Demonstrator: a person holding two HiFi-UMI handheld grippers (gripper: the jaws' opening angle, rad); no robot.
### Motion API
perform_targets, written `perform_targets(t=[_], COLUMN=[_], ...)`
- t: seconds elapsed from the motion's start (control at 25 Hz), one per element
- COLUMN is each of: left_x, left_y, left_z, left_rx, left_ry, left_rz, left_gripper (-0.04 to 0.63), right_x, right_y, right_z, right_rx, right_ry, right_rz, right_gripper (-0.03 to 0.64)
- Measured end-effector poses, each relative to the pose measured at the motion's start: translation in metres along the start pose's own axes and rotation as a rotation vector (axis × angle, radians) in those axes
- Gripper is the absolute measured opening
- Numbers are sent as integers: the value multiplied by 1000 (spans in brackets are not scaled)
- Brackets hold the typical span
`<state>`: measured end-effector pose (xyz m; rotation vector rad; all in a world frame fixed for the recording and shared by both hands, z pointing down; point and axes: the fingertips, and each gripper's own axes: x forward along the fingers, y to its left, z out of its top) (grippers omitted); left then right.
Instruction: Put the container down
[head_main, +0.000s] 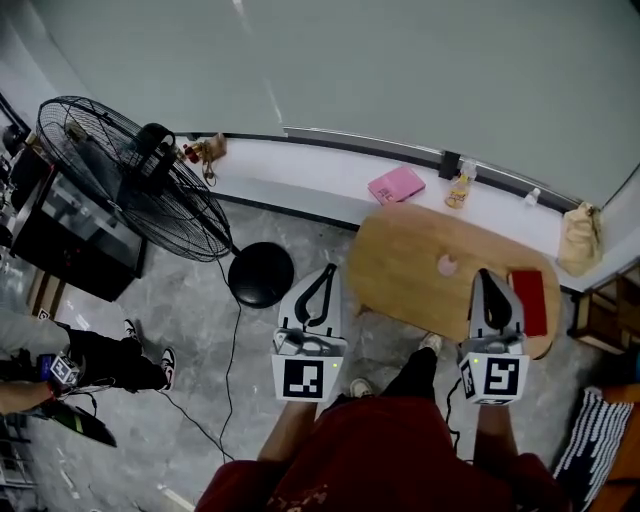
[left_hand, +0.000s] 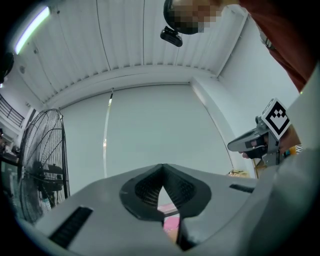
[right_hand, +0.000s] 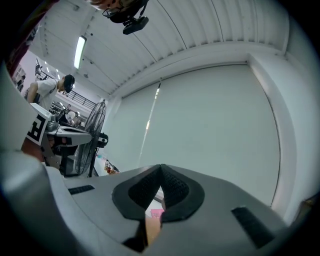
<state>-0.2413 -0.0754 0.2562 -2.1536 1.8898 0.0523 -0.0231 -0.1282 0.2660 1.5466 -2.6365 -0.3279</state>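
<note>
wooden table (head_main: 410, 265), grey floor (head_main: 200, 330), black fan (head_main: 112, 160), left hand-held gripper (head_main: 327, 270), right hand-held gripper (head_main: 484, 273), both closed empty

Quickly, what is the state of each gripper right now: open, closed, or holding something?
Left gripper: closed, holding nothing.
Right gripper: closed, holding nothing.

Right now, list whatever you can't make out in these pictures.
- Head view: small pink thing on the table, too small to say whether it is the container.
- Head view: red thing, its lower left corner hidden behind the right gripper.
- Both gripper views: the table is almost wholly hidden by each gripper's own body.
- Head view: bottle, too small to read any label.
</note>
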Motion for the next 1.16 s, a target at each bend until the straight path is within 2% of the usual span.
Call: perform_targets(t=[1.16], left_x=[12], left_y=[0], left_z=[-8], left_rx=[-19], left_ry=[9], left_rz=[-6], left_gripper=[5], right_x=[7], right_y=[-7], right_z=[-10], right_rx=[8], right_ry=[18], right_rz=[-17], right_gripper=[-3])
